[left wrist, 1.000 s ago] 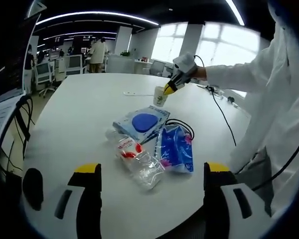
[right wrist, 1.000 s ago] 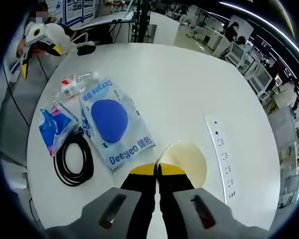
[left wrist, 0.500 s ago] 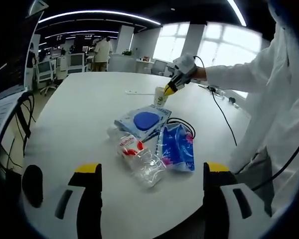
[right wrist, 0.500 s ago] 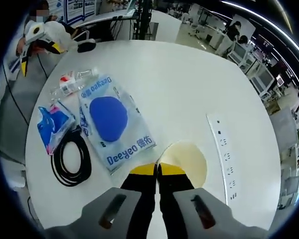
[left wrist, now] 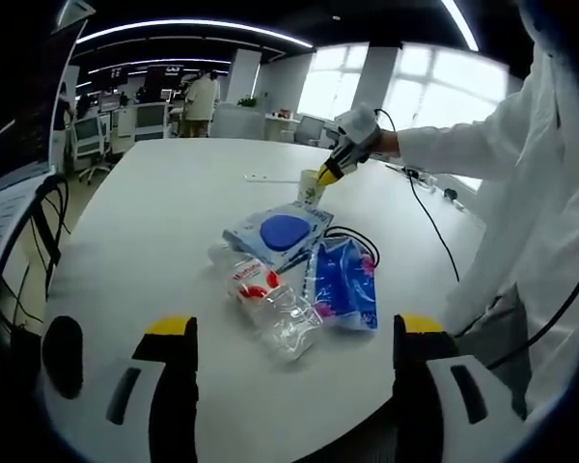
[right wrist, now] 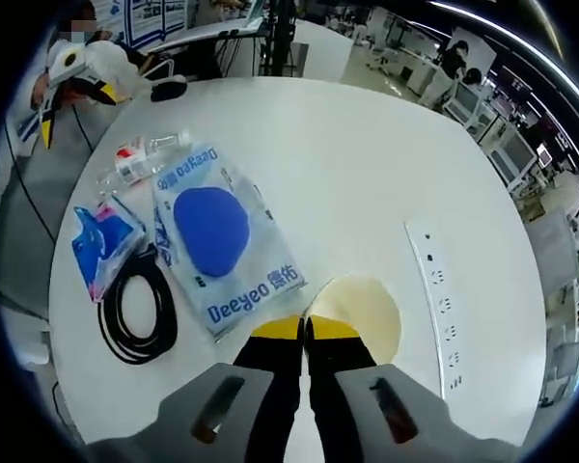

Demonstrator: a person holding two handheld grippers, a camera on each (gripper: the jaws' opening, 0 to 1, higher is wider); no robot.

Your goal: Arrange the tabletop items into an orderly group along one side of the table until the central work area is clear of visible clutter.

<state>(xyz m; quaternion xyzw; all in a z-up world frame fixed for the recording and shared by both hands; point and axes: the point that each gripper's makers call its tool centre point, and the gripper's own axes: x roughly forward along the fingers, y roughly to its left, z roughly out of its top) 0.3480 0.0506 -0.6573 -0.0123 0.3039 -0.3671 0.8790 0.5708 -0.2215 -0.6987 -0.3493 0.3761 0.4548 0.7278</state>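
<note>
Centrally, the right claw point(right wrist: 305, 330) pinches one cream paper cup point(right wrist: 359, 311) at lower centre of the glossy white surface point(right wrist: 367, 174); the left claw point(left wrist: 289, 333) gapes wide before one crinkled clear plastic bottle point(left wrist: 265, 304).

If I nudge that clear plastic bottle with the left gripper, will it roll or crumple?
The clear plastic bottle lies on its side on the table and looks empty, so it is probably light and apt to roll or skid. Its thin wall looks dented; likely it would crumple under a firm squeeze.

Upright paper cup point(right wrist: 365, 307) beside cloth packet point(right wrist: 220, 241), bottle point(left wrist: 267, 301), pouch point(left wrist: 344, 286), cable point(right wrist: 135, 304).
</note>
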